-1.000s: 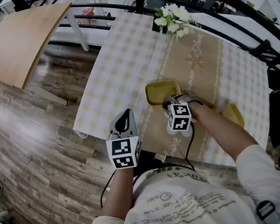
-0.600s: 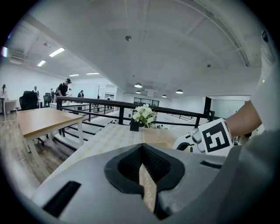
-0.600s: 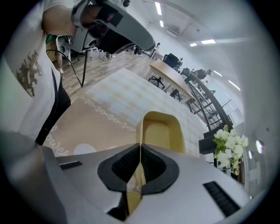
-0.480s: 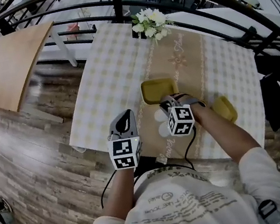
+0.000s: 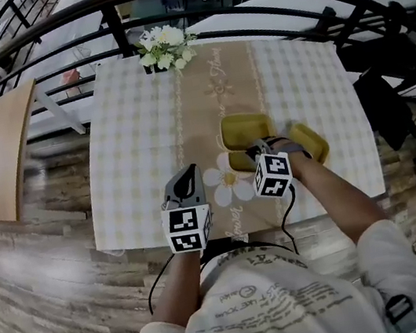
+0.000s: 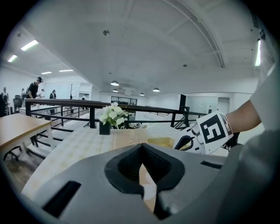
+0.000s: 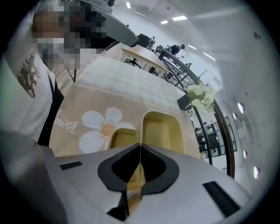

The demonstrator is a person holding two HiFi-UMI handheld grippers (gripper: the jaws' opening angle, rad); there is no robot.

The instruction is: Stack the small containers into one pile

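Right claw (image 7: 140,148) — clenched, jaws pinched on a thin yellow wall that appears to belong to the small tub (image 7: 120,139); tips low over the beige runner (image 5: 234,77).
Small tub: on the runner, just beside the daisy print (image 5: 225,182), open side up, partly hidden under the claw in the head view.
Large tub (image 5: 245,129): directly beyond the small tub, close against it, open side up.
Third tub (image 5: 309,141): on the cloth to the right of the right claw, partly behind the wrist.
Left claw (image 6: 141,149) — clenched on nothing, jaws together, above the near edge of the table and apart from all three tubs.
Tablecloth (image 5: 138,134): pale check, under the runner.
Flowers (image 5: 163,46): white bunch in a dark pot at the runner's far end.
Railing (image 6: 65,102): black, beyond the table.
Floor (image 5: 42,263): wood planks.
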